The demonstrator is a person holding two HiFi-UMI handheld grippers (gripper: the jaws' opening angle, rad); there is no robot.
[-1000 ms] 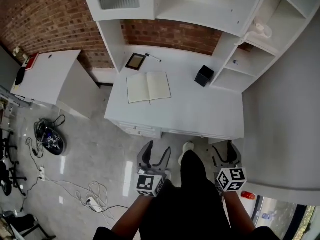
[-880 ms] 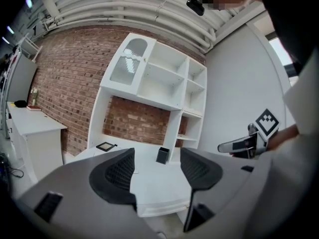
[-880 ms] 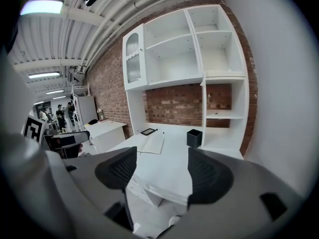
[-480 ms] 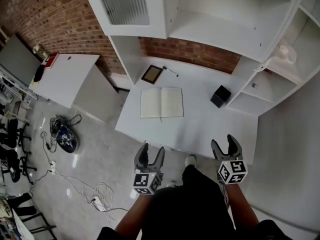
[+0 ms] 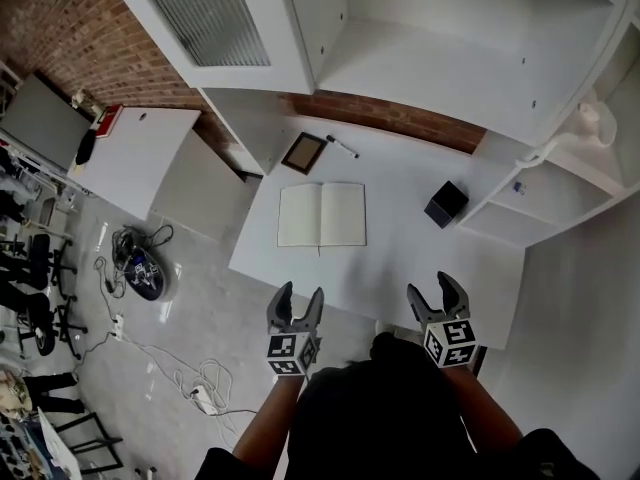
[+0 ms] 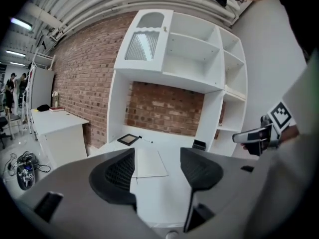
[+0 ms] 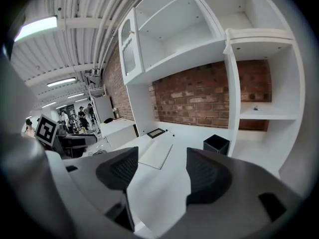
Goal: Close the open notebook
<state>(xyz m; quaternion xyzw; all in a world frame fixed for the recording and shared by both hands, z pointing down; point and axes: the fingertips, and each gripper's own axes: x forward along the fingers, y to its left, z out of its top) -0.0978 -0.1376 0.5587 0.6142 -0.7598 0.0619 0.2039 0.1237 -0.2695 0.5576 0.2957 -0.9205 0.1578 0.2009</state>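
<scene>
Head view: the open notebook (image 5: 321, 215) lies flat mid-desk, blank pages up. On the white desk (image 5: 400, 258) a framed picture (image 5: 303, 152) and a pen (image 5: 342, 147) sit by the back edge and a black box (image 5: 446, 204) sits toward the right edge. The left hand-held gripper (image 5: 296, 301) and right hand-held gripper (image 5: 437, 290) hover at the front edge.

Left gripper view: jaws apart, empty. A brick wall (image 6: 164, 108) stands behind white shelving (image 6: 189, 49).

Right gripper view: jaws wide and just closing slightly, with nothing between them.

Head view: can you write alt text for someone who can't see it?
An open notebook lies on a white desk, seen from above. Nearer the viewer, a person holds a left gripper and a right gripper, both open and empty; the right jaws have just been closing.
</scene>
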